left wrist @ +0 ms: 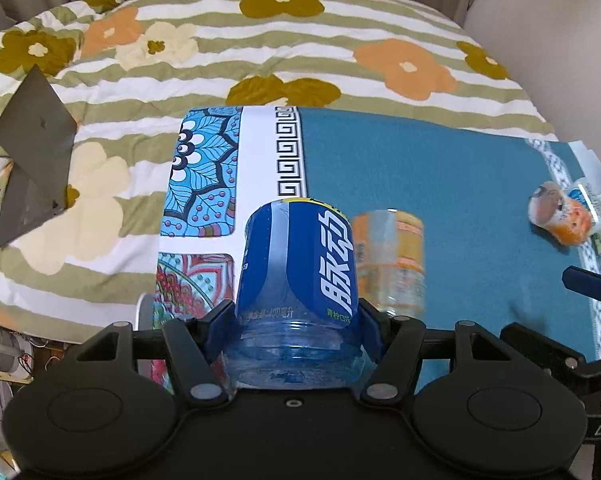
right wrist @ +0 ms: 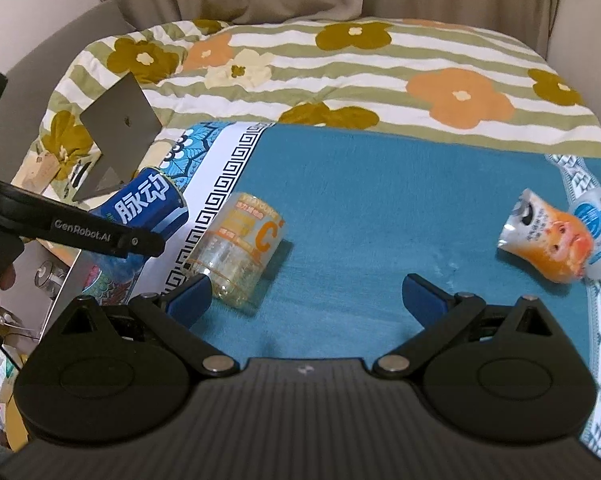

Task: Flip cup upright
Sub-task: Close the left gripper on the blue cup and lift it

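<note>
My left gripper (left wrist: 296,320) is shut on a blue cut-bottle cup (left wrist: 296,276) with white characters, holding it tilted over the patterned left edge of the mat; it also shows in the right wrist view (right wrist: 148,204). A clear yellow-orange cup (right wrist: 240,248) lies on its side on the teal mat (right wrist: 380,200), just right of the blue cup (left wrist: 392,260). My right gripper (right wrist: 306,292) is open and empty, low over the mat, its left fingertip beside the yellow cup's base.
An orange-and-white cup (right wrist: 548,236) and a clear blue-labelled cup (right wrist: 598,232) lie at the mat's right edge. An open grey laptop (right wrist: 116,132) stands on the flowered quilt (right wrist: 380,72) at the left. Curtains hang behind.
</note>
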